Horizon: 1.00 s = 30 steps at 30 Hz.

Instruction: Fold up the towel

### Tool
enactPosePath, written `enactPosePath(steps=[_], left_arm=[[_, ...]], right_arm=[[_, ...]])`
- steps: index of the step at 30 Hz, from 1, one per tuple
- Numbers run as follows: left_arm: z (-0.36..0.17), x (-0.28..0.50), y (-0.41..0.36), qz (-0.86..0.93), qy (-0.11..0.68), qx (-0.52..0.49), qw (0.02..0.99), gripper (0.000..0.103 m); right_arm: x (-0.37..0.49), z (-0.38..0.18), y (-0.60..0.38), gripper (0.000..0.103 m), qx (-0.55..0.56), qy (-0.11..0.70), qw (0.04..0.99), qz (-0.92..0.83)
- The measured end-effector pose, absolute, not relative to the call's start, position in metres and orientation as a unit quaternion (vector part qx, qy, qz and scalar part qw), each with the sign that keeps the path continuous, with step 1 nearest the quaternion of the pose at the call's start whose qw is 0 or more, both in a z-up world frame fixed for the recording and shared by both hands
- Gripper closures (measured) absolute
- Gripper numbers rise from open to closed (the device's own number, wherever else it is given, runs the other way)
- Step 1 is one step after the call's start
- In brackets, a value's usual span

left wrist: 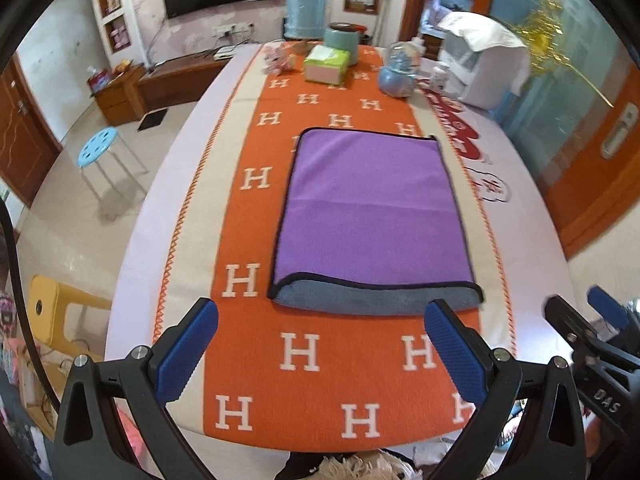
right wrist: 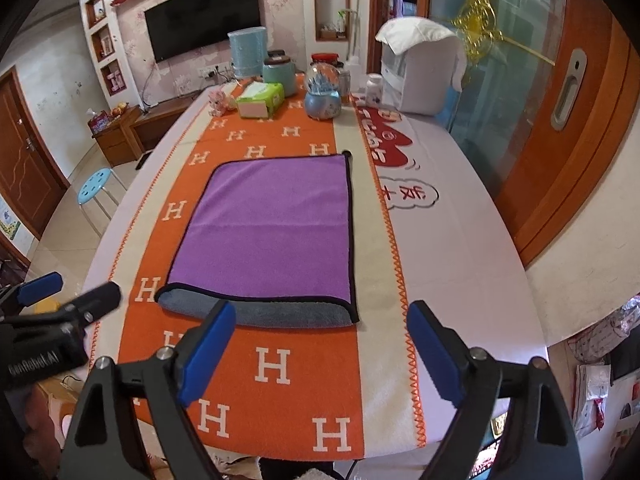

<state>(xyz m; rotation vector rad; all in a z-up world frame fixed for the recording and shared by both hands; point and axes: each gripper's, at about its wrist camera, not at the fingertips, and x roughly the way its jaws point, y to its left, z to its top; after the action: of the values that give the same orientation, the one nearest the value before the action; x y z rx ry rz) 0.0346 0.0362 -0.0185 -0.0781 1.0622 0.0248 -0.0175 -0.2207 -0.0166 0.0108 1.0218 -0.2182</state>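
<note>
A purple towel [left wrist: 370, 208] with a black hem lies flat on the orange H-patterned runner [left wrist: 304, 360]. It is folded over, with a grey underside strip showing along its near edge [left wrist: 376, 300]. It also shows in the right wrist view [right wrist: 276, 228]. My left gripper [left wrist: 320, 320] is open and empty, hovering just short of the towel's near edge. My right gripper [right wrist: 320, 320] is open and empty, over the runner near the towel's near right corner. The right gripper shows at the right edge of the left wrist view [left wrist: 600, 320]; the left gripper shows at the left edge of the right wrist view [right wrist: 60, 300].
At the table's far end stand a green tissue box [left wrist: 326, 64], a teal canister [left wrist: 340, 42], a blue snow globe [left wrist: 398, 76] and a white appliance [left wrist: 484, 68]. A blue stool [left wrist: 98, 146] and a yellow stool [left wrist: 56, 312] stand left of the table.
</note>
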Motion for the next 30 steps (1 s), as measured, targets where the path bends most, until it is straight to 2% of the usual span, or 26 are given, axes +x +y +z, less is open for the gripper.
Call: enactPosePath(steps=[6, 17, 25, 30], left_arm=[[-0.04, 0.053, 0.049, 0.016, 0.52, -0.046, 0.853, 0.001], [-0.076, 0.07, 0.061, -0.022, 0.525, -0.051, 0.849, 0.001], [-0.109, 0.082, 0.068, -0.047, 0.551, -0.021, 0.833, 0.003], [-0.131, 0.091, 0.074, -0.069, 0.569, -0.013, 0.819, 0.009]], right_arm=[[-0.008, -0.031, -0.23, 0.019, 0.012, 0.504, 0.857, -0.108], [0.014, -0.067, -0.254, 0.036, 0.004, 0.538, 0.839, -0.084], [0.025, -0.1, -0.268, 0.037, 0.005, 0.552, 0.832, -0.056], [0.03, -0.117, -0.276, 0.039, -0.003, 0.557, 0.83, -0.031]])
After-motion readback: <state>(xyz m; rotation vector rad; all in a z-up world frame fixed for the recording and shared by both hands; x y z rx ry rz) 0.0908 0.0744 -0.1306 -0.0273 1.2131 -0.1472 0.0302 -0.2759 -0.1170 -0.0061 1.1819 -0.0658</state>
